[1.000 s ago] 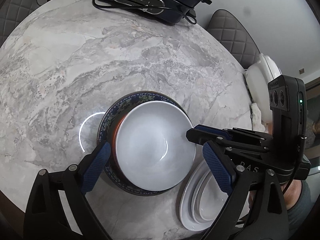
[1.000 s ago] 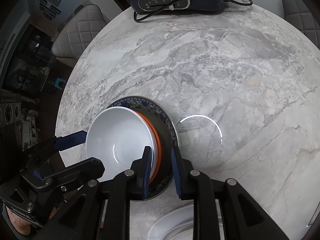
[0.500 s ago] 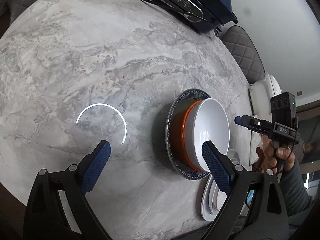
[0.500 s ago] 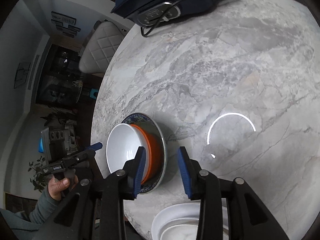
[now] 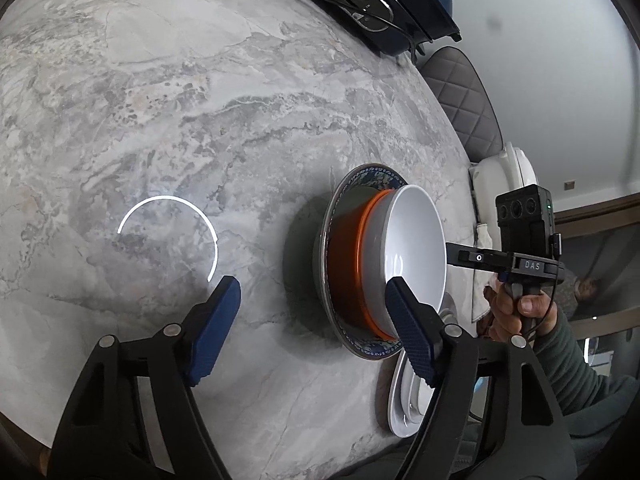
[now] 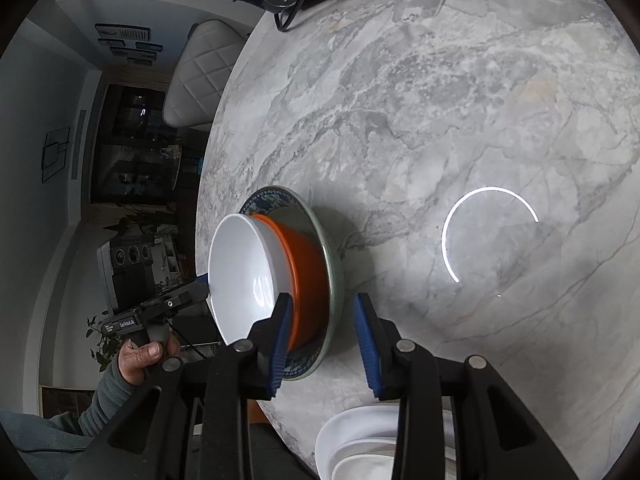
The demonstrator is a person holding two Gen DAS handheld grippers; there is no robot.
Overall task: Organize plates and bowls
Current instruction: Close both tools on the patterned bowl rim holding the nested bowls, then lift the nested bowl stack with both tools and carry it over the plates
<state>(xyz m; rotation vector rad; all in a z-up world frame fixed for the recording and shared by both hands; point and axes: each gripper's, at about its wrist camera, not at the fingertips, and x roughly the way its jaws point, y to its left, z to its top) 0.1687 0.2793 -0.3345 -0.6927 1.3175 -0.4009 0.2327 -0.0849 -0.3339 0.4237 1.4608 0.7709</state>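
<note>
I see the stack near the marble table's (image 5: 168,92) near edge: white bowl (image 5: 416,248) nested in an orange bowl (image 5: 348,272) on a blue-patterned plate (image 5: 360,184), mouths up, round with no long axis to note, and a pile of white dishes (image 6: 360,440) just beside it at the rim. My left gripper (image 5: 316,328) is closing, jaws wide apart over bare marble with nothing between them. My right gripper (image 6: 322,344) is partly open, the plate's near rim in its gap, contact unclear.
</note>
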